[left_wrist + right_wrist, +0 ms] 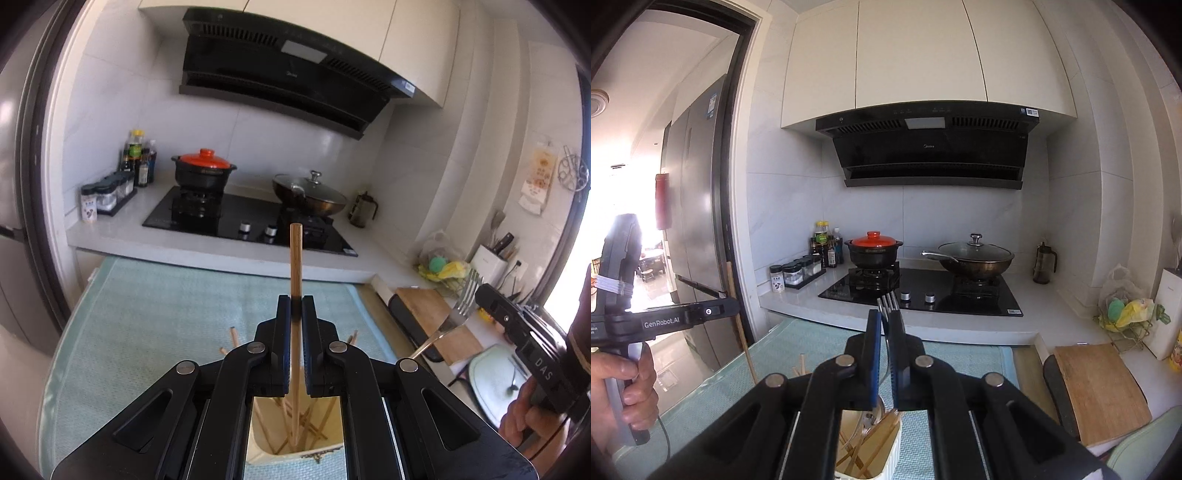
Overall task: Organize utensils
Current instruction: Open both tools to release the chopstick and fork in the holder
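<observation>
My left gripper (295,301) is shut on a wooden chopstick (296,254) that stands upright, its lower end down in a white utensil holder (258,443) with several chopsticks inside. My right gripper (885,315) is shut on a metal fork (888,301), tines up, above the same white holder (882,469), which holds chopsticks and some metal cutlery. The fork (460,306) and right gripper also show at the right of the left wrist view. The left gripper body (665,317) shows at the left of the right wrist view.
The holder stands on a light green mat (166,314) on a table. Behind is a counter with a black hob (923,291), a red-lidded pot (873,247), a lidded wok (975,256) and spice bottles (798,271). A wooden cutting board (1100,387) lies at right.
</observation>
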